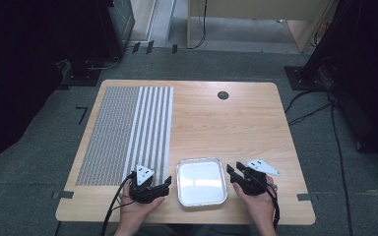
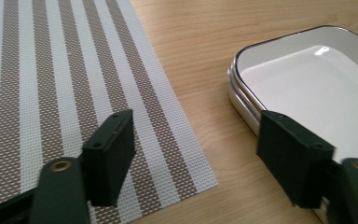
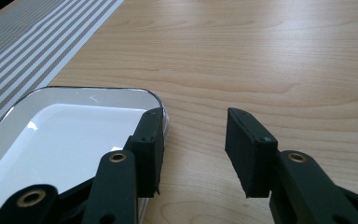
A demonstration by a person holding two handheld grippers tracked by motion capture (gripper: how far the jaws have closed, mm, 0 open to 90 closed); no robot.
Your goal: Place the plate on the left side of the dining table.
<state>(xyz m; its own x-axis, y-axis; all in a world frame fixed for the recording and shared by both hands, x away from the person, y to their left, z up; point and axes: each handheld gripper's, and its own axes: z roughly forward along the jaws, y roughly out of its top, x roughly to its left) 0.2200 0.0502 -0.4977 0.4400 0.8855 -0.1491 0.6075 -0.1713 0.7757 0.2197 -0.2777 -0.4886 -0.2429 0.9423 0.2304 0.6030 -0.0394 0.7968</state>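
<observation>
An empty white tray [image 1: 201, 182] with a metal rim lies near the table's front edge, between my two grippers. My left gripper [image 1: 167, 184] is just left of it, jaws apart. In the left gripper view the gripper [image 2: 196, 126] has one jaw above the striped placemat [image 2: 65, 84] and the other in front of the tray [image 2: 307, 79] rim, with bare wood in the gap. My right gripper [image 1: 230, 173] is at the tray's right side. In the right gripper view the gripper [image 3: 195, 121] is open, one jaw against the tray [image 3: 65, 135] corner and nothing between the pads.
The striped placemat [image 1: 128, 132] covers the left part of the wooden table [image 1: 236, 128]. A round dark cable hole [image 1: 223, 95] sits near the far edge. Cables trail from both grippers toward the person's hands at the front edge.
</observation>
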